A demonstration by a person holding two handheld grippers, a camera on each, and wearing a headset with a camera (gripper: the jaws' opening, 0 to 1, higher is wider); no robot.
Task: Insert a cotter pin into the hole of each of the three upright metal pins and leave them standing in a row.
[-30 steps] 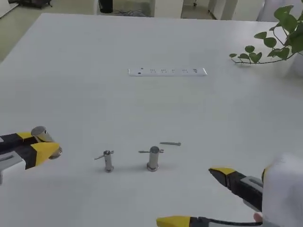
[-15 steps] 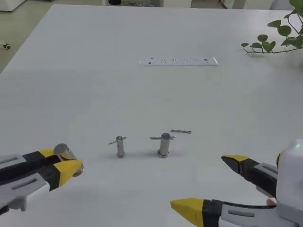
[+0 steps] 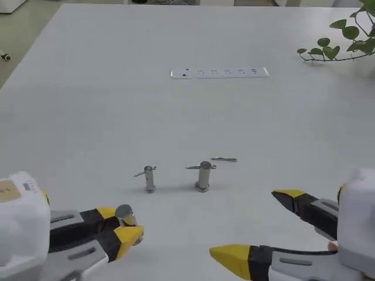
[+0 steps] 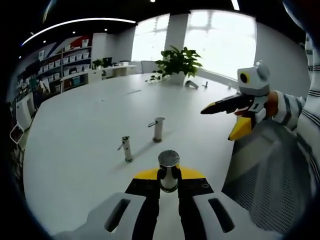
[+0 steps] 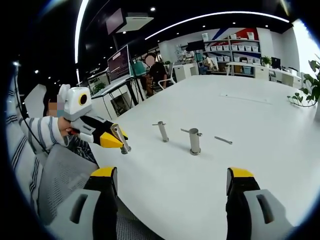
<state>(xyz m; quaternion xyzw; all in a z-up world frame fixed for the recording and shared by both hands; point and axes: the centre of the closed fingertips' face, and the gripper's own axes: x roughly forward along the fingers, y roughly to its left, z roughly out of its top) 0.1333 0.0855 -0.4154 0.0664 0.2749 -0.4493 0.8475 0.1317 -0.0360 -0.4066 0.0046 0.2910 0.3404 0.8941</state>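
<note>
I see a left pin (image 3: 150,178) beside a right pin (image 3: 203,176) on the table (image 3: 88,105), a cotter pin (image 3: 224,159) just behind the latter, and a power strip (image 3: 220,72) well beyond.

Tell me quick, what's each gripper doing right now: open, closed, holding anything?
Left gripper: closed on a metal pin.
Right gripper: jaws open, holding nothing.

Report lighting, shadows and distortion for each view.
Head view: soft even light, faint shadow under the thicker standing pin. Left gripper view: fisheye curves the table, windows blown out. Right gripper view: ceiling light strip bowed, ceiling dark.
</note>
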